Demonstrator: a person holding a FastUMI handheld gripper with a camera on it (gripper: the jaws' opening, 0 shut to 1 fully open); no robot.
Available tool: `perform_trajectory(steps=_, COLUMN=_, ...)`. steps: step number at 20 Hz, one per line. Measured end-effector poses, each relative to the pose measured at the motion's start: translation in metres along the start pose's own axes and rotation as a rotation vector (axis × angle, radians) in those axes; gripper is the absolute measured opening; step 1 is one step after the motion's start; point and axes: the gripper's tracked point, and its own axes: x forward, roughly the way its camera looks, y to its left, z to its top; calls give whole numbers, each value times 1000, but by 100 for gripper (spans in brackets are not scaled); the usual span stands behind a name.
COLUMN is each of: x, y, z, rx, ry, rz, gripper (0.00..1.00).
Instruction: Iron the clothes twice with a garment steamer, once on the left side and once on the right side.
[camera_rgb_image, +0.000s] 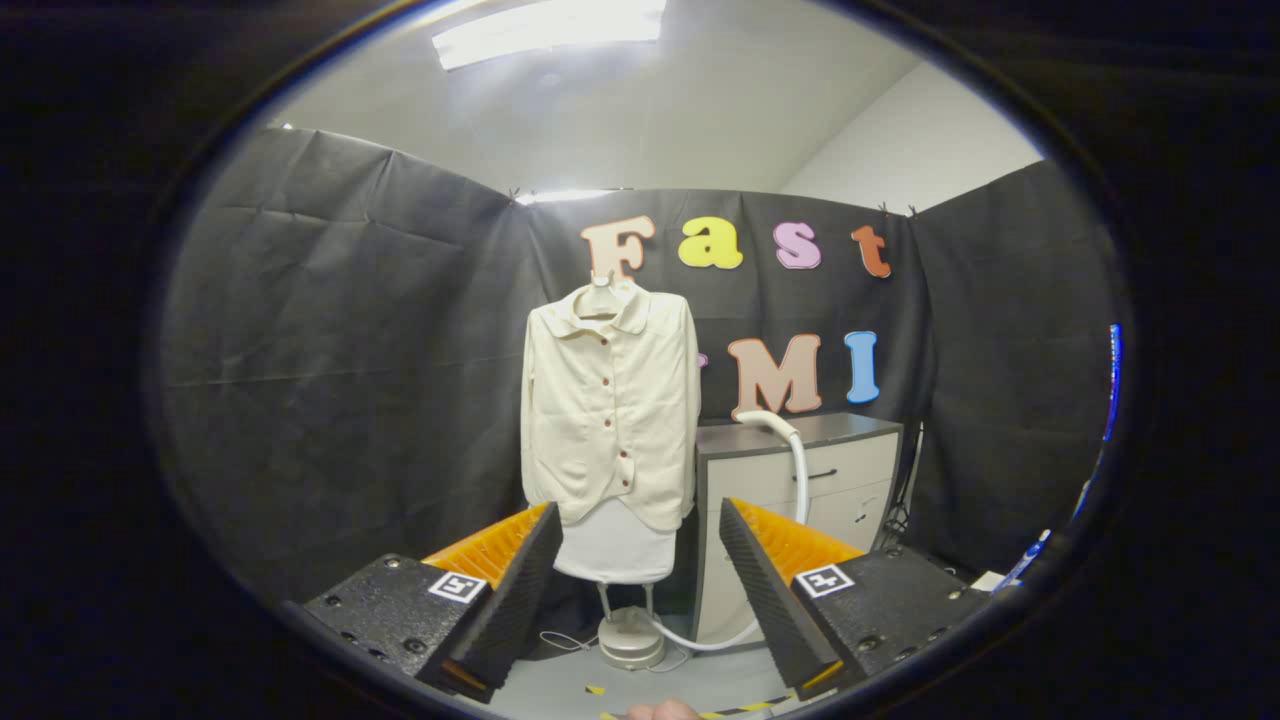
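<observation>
Nearest, the gripper (635, 590) is held with jaws wide and empty, aimed at the hung cream blouse (610, 410), with the steamer hose (797, 465) draped on the cabinet (850, 470) within reach.

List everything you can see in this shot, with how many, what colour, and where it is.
shirt: one, cream, buttoned, hanging on the stand beyond the fingers
steamer base: one, pale grey, on the floor under the shirt
steamer hose: one, white, rising from the base in front of the cabinet
cabinet: one, grey and off-white, right of the shirt
ceiling light: one, white, overhead
gripper: one, fingers open, holding nothing, well short of the shirt
</observation>
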Motion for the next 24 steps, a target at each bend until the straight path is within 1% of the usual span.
perform_trajectory(steps=4, x=-1, y=6, z=-3, rx=-2, ry=0, rz=15, gripper=96)
perform_trajectory(steps=15, x=3, y=5, z=0, rx=0, ry=-11, rz=25, gripper=97)
perform_trajectory(steps=17, x=7, y=1, z=-3, rx=12, ry=-2, rz=15, gripper=97)
perform_trajectory(steps=19, x=15, y=2, z=-1, rx=-11, ry=-6, rz=15, gripper=97)
perform_trajectory(steps=24, x=37, y=16, z=-10, rx=-18, ry=10, rz=17, gripper=98)
